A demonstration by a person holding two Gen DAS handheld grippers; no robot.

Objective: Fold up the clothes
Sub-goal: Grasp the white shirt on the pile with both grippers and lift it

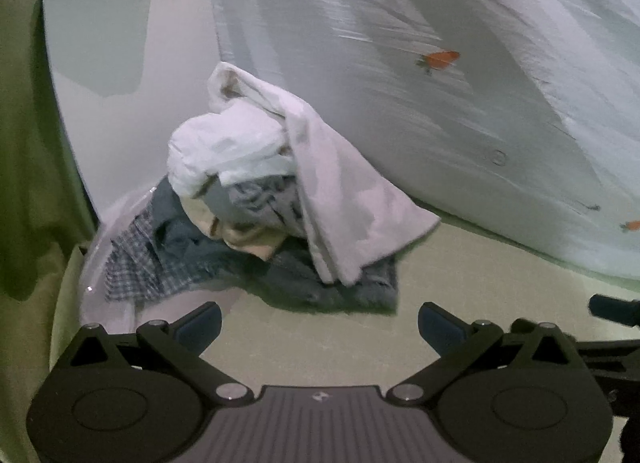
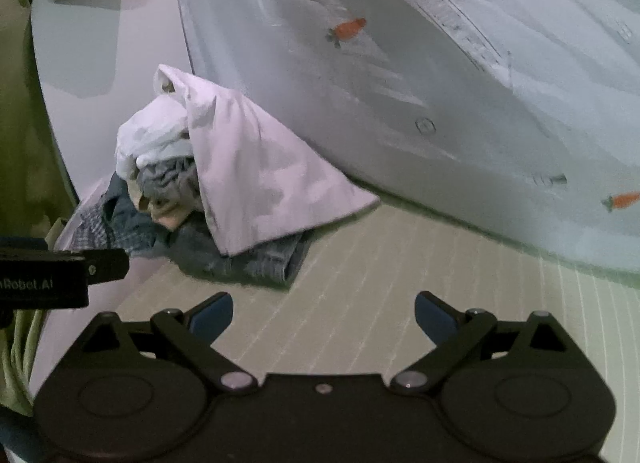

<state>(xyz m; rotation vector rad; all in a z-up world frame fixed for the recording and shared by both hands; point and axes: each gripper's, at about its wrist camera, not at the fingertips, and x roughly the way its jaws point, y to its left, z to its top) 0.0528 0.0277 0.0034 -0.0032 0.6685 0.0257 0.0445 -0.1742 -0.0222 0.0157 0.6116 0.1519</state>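
A pile of clothes [image 1: 256, 199] lies on the pale mat ahead of both grippers. A white garment [image 1: 340, 203] drapes over the top and right of the pile. Under it are grey, beige and dark blue pieces, and a checked cloth [image 1: 132, 267] at the left. The pile also shows in the right wrist view [image 2: 224, 191]. My left gripper [image 1: 320, 327] is open and empty, short of the pile. My right gripper [image 2: 324, 319] is open and empty, also short of the pile. The left gripper's body [image 2: 60, 271] shows at the left edge of the right wrist view.
A large white quilt with orange carrot prints [image 1: 440, 59] rises behind and right of the pile, also in the right wrist view [image 2: 440, 83]. A white board [image 1: 120, 43] stands behind the pile. A green curtain [image 1: 28, 143] hangs at the left. The striped mat [image 2: 360, 283] lies below.
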